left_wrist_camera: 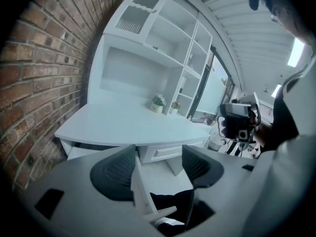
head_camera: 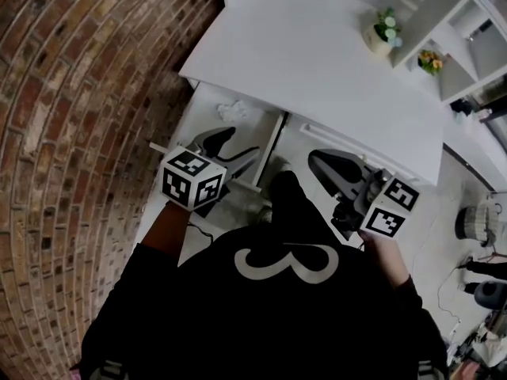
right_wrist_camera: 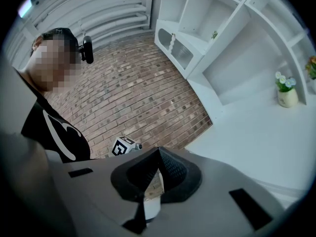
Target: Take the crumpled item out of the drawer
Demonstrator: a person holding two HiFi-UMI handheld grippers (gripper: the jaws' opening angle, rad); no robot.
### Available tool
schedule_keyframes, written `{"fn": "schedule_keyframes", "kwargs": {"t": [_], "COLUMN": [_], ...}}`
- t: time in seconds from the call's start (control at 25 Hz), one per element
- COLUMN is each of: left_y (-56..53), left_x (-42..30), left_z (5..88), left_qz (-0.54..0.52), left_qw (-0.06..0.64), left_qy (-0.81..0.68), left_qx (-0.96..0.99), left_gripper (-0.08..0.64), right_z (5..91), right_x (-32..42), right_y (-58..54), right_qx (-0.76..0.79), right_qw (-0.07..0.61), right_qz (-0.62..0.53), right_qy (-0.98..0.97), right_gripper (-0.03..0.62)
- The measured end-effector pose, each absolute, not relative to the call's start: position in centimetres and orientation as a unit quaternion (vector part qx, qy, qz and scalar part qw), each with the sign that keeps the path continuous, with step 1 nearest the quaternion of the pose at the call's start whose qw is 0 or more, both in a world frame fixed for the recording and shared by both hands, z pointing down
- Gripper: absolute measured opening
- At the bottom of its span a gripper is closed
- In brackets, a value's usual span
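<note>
The crumpled white item (head_camera: 234, 111) lies at the back of the open drawer (head_camera: 207, 101) under the left end of the white desk (head_camera: 317, 62). My left gripper (head_camera: 234, 146) hovers over the front part of that drawer, short of the item, and is open. In the left gripper view its jaws (left_wrist_camera: 159, 154) stand wide apart with a white drawer panel (left_wrist_camera: 140, 191) between them, and the item is hidden there. My right gripper (head_camera: 317, 161) is held in front of the desk to the right of the drawer. It is shut (right_wrist_camera: 158, 154) with nothing in it.
A brick wall (head_camera: 71, 133) runs close along the drawer's left side. Two small potted plants (head_camera: 385, 30) stand on the desk by the white shelf unit (head_camera: 467, 38). A closed drawer front (left_wrist_camera: 165, 152) sits under the desk's middle. The person's dark foot (head_camera: 285, 190) is between the grippers.
</note>
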State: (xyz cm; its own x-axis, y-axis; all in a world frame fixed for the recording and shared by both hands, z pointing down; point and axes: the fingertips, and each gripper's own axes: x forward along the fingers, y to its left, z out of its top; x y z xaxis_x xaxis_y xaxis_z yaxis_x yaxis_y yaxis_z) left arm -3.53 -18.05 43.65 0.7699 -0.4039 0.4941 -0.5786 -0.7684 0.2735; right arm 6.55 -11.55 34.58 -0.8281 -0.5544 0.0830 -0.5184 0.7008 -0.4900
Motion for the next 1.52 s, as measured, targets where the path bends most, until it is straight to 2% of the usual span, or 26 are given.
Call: {"fn": "schedule_keyframes", "kwargs": {"t": [0.48, 0.92, 1.4, 1.52], "left_y": [-24.4, -29.9, -33.7, -33.9], "left_x": [-3.4, -5.1, -5.2, -5.6], "left_z": [48.8, 56.0, 64.9, 67.6], "left_qz": [0.283, 0.344, 0.429, 0.452], "left_qw": [0.177, 0.191, 0.128, 0.132], "left_qy": [-0.249, -0.222, -0.206, -0.205], "left_qx": [0.909, 0.892, 0.87, 0.858], "left_gripper": [0.281, 0.279, 0.264, 0.264], "right_z": [36.2, 37.7, 40.7, 41.1], "right_x": [7.1, 5.8, 4.3, 4.9], "right_y": [-17.2, -25.4, -29.2, -29.8], "right_qx": [-0.289, -0.284, -0.272, -0.28], "right_qw": [0.044, 0.03, -0.003, -0.013], "right_qz": [-0.279, -0.306, -0.344, -0.342], "right_qy": [0.915, 0.908, 0.899, 0.897], "right_gripper": [0.011, 0.011, 0.011, 0.011]}}
